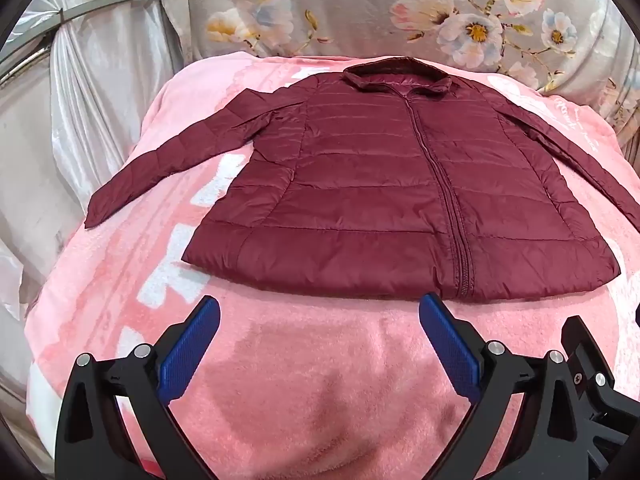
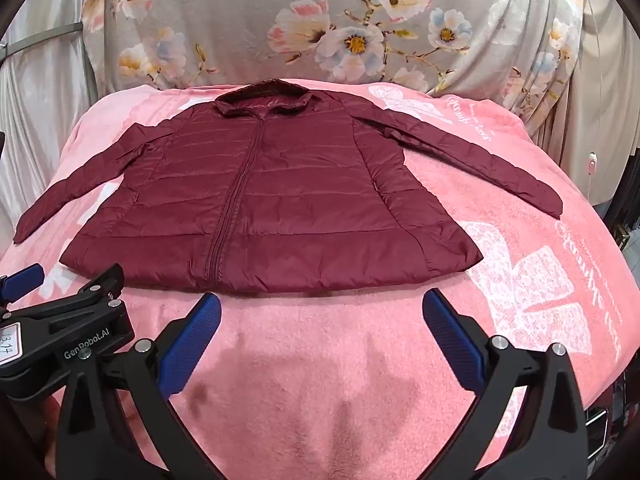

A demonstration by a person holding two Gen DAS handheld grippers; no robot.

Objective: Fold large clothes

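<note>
You have the maroon jacket [image 1: 384, 184] lying flat and zipped on the pink blanket [image 1: 312, 380], collar pointing away from you and hem toward you, sleeves spread sideways, while your left gripper [image 1: 319, 308] and right gripper [image 2: 322, 304] hover before the hem, both spread wide and holding nothing.

Pink plush blanket [image 1: 304, 392] over a bed, floral grey fabric [image 2: 248, 24] behind, perhaps a curtain.

Maroon jacket [image 1: 384, 184] flat on pink blanket [image 1: 320, 380]; left hand-held gripper [image 1: 319, 310] spread wide.
</note>
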